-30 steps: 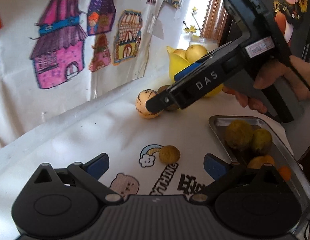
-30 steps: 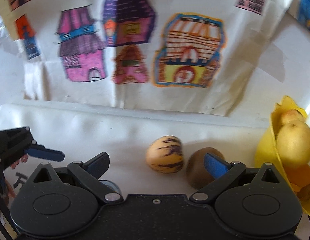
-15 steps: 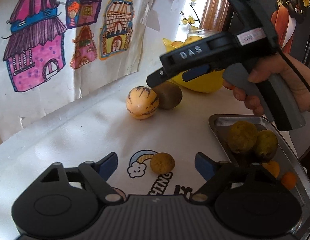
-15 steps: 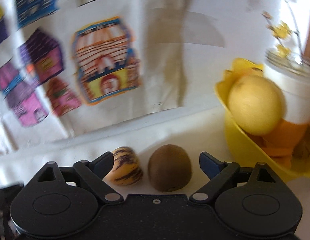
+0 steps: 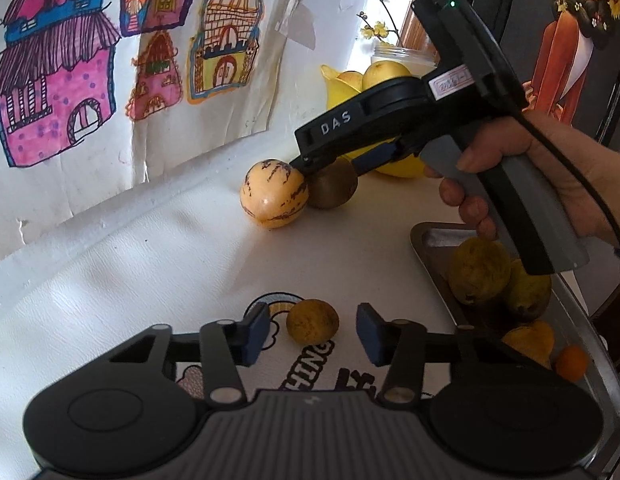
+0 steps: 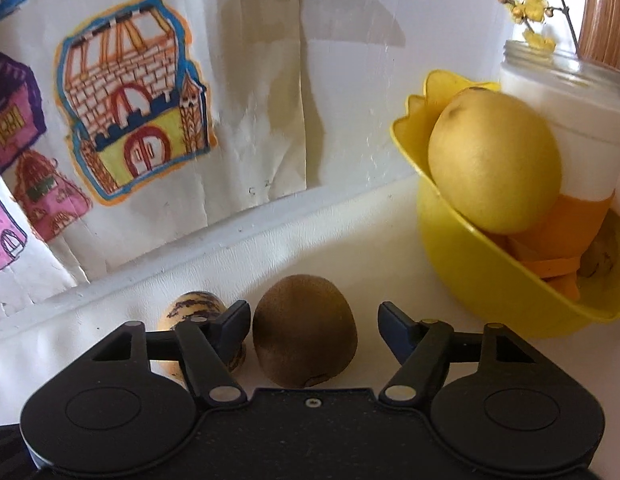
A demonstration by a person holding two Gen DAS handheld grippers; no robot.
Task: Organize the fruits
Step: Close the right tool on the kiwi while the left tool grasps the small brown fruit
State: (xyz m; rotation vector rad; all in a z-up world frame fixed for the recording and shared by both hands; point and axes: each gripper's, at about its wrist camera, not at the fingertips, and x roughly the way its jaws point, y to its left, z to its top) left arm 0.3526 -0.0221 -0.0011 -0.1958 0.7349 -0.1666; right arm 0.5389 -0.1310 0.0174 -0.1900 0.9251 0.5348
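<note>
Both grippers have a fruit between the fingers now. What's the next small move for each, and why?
Probably just finish closing. The kiwi sits between the closing right gripper, and the small yellow fruit between the closing left gripper; gaps still show at the pads, so lifting now would miss.

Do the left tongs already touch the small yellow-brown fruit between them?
Apart. In the left wrist view the closing left tongs have the small yellow-brown fruit between the pads, with white tablecloth visible on both sides.
</note>
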